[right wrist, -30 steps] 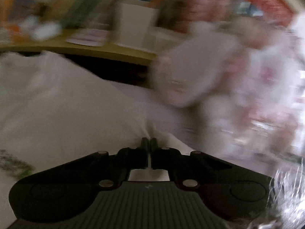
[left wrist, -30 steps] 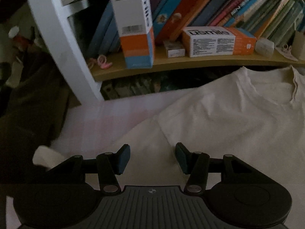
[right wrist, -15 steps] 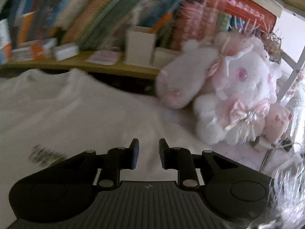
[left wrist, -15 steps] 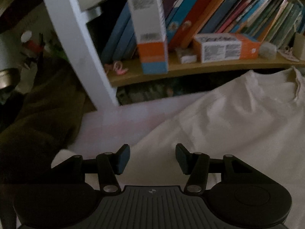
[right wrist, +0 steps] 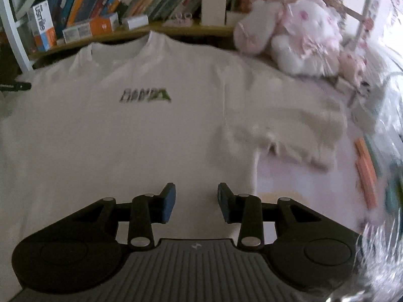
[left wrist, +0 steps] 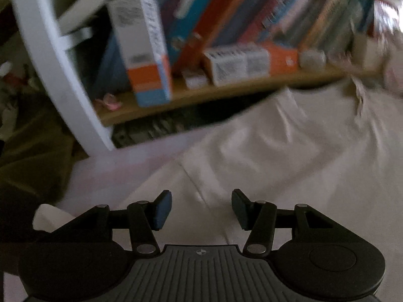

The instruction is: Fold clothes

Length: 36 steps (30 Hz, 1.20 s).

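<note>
A cream T-shirt (right wrist: pixel 141 130) with a dark green chest print (right wrist: pixel 145 95) lies spread face up on the pink bed sheet, collar toward the bookshelf. Its right sleeve (right wrist: pixel 297 128) is crumpled out to the side. My right gripper (right wrist: pixel 196 198) hovers open over the shirt's lower right body, holding nothing. In the left wrist view the same shirt (left wrist: pixel 289 156) fills the right half, and my left gripper (left wrist: pixel 201 207) is open above the shirt's left sleeve seam, empty. The left gripper's tip (right wrist: pixel 15 86) shows at the far left of the right wrist view.
A low wooden shelf (left wrist: pixel 226 88) of books and boxes runs behind the shirt, with a white frame post (left wrist: pixel 58 70) at its left. Pink and white plush toys (right wrist: pixel 302 32) sit at the back right. Dark olive fabric (left wrist: pixel 30 156) lies left; orange items (right wrist: pixel 365 166) lie right.
The right gripper opened, let go of the shirt fabric and pulled back, so the whole shirt shows. The left gripper stayed open and tilted; its view is now blurred.
</note>
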Motion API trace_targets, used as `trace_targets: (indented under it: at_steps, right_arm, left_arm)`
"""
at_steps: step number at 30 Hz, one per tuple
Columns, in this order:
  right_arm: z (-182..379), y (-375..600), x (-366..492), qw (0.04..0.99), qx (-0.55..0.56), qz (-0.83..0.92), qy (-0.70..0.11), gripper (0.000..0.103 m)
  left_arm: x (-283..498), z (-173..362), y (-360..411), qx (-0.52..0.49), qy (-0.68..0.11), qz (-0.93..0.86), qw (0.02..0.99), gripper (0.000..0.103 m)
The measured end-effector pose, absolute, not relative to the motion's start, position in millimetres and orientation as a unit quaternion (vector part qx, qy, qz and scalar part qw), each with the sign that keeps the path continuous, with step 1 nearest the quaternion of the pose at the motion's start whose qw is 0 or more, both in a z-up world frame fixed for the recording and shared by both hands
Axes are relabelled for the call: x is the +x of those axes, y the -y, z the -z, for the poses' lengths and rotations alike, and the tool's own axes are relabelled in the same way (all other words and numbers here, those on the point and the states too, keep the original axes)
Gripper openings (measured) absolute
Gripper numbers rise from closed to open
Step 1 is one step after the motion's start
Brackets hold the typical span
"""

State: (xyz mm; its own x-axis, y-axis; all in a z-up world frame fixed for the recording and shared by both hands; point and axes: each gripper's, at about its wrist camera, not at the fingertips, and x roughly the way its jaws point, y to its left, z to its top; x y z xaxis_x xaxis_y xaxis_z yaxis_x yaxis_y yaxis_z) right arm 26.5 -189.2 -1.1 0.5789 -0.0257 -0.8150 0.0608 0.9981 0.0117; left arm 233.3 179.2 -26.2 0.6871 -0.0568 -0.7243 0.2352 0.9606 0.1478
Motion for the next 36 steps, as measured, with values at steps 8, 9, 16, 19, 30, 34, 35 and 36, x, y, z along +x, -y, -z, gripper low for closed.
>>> trace_targets:
  at_steps: [8, 9, 16, 19, 30, 34, 35, 36]
  right_arm:
    - [-0.4, 198.1, 10.6, 0.886, 0.03, 0.058, -0.459, 0.035]
    - [-0.2, 201.8, 9.0, 0.885, 0.034, 0.064, -0.46, 0.035]
    - [0.9, 220.8, -7.5, 0.882, 0.043, 0.086, -0.462, 0.036]
    - [-4.1, 227.6, -15.2, 0.882, 0.055, 0.093, -0.459, 0.036]
    - [-9.4, 253.6, -48.5, 0.878, 0.066, 0.117, -0.46, 0.036]
    - [0.2, 259.9, -51.1, 0.872, 0.092, 0.113, -0.467, 0.035]
    - [0.5, 260.5, -51.9, 0.873, 0.098, 0.115, -0.464, 0.036]
    - [0.1, 260.5, -52.4, 0.873, 0.104, 0.115, -0.463, 0.036]
  left_arm:
    - [247.1, 28.6, -200.7, 0.084, -0.392, 0.028, 0.916, 0.061]
    - [247.9, 28.8, -199.2, 0.094, -0.389, 0.023, 0.916, 0.061]
    - [247.2, 28.1, -193.9, 0.107, -0.379, -0.005, 0.919, 0.063]
    - [235.2, 20.9, -181.5, 0.128, -0.377, -0.002, 0.917, 0.061]
    - [47.8, -3.7, -159.0, 0.105, -0.365, 0.12, 0.917, 0.061]
    - [41.4, 0.0, -181.6, 0.058, -0.38, 0.073, 0.92, 0.061]
    - [45.1, 0.7, -188.6, 0.045, -0.381, 0.061, 0.922, 0.061]
    - [48.9, 1.3, -195.5, 0.031, -0.382, 0.049, 0.922, 0.061]
